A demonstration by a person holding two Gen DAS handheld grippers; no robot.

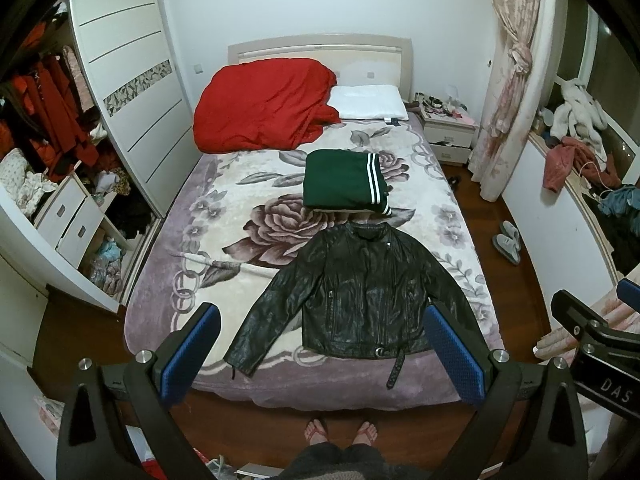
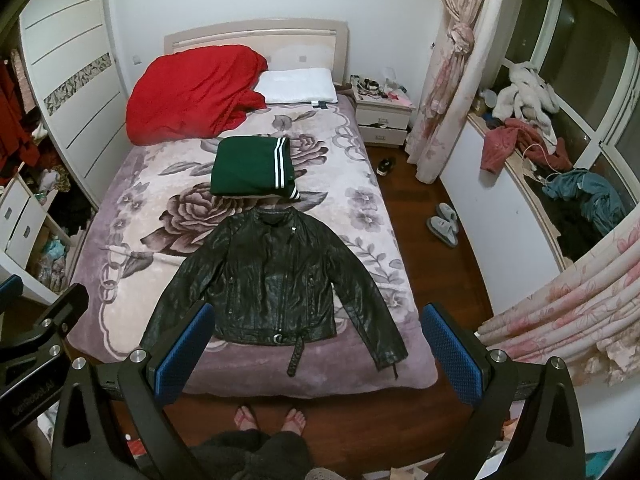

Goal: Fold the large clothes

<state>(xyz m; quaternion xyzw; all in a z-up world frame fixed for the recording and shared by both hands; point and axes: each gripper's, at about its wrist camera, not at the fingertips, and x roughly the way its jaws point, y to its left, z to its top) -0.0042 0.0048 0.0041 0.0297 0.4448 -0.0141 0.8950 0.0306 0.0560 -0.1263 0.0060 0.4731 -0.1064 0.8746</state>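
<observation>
nearest, the person's feet (image 1: 340,432) in flip-flops stand on the wood floor (image 2: 400,412) at the foot of the bed (image 1: 160,292). the left hand-held gripper (image 1: 320,356) hangs above the bed's edge with its blue pads wide apart and nothing between them; the right hand-held gripper (image 2: 316,354) is the same, spread wide and empty. neither touches any cloth.

just beyond them the black leather jacket (image 1: 360,292) lies flat on the floral blanket, front up, collar toward the headboard, both sleeves spread out to the sides, the belt strap (image 2: 297,358) trailing off the hem toward the bed's edge. right behind its collar sits a green garment (image 1: 344,180) with white stripes, already folded into a neat block. farther back are a red duvet (image 1: 264,108), bunched up, and a white pillow (image 1: 368,102) against the headboard.

judging by this, one piece is done and the jacket's fold has not begun. the next move likely calls for each gripper to go down to a sleeve cuff, pinch it, and bring the sleeves in across the chest; stiff leather may resist creasing and spring back.
</observation>
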